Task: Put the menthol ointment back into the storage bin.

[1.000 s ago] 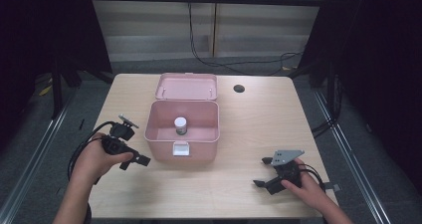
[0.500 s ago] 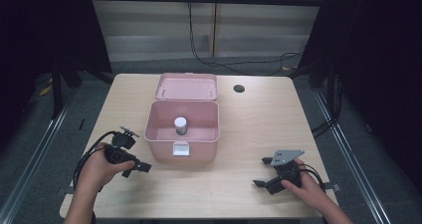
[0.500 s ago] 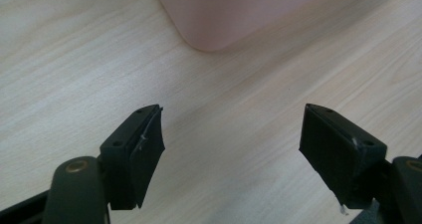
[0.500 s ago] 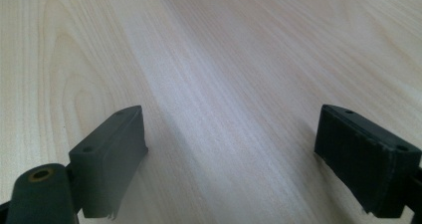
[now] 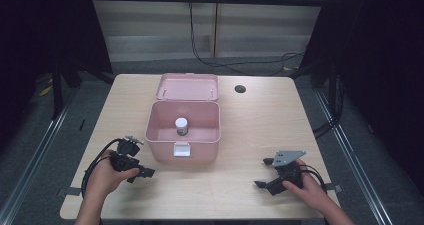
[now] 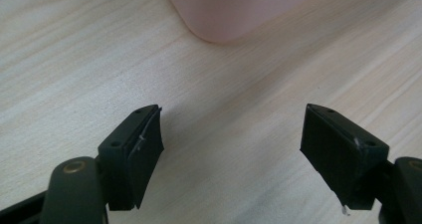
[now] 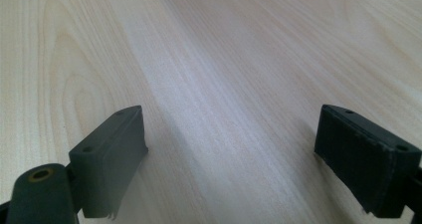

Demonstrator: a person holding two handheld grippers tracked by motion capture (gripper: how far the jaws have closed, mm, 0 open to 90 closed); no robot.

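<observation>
Between the fingers of the left gripper (image 6: 234, 154) nothing was held; the jaws were seen apart, with only bare wood between them, and a rounded corner of the pink box (image 6: 239, 10) was seen at about twelve o'clock from them, near but not touched. The jaws of the right gripper (image 7: 249, 159) were also spread wide and empty, over plain table (image 7: 224, 59). In the high view the left gripper (image 5: 131, 164) was held low at about seven o'clock from the box (image 5: 183, 135), and the right gripper (image 5: 274, 177) at about four o'clock, well apart from it. The box stood open, its lid (image 5: 187, 87) laid back at twelve o'clock, and a small jar with a white cap (image 5: 182, 126) stood upright inside, near the middle of the floor. It was judged that the placing of the jar was done and that the closing of the lid and latch (image 5: 181, 149) was left. No brand or writing could be read; any label on the jar was too small.
</observation>
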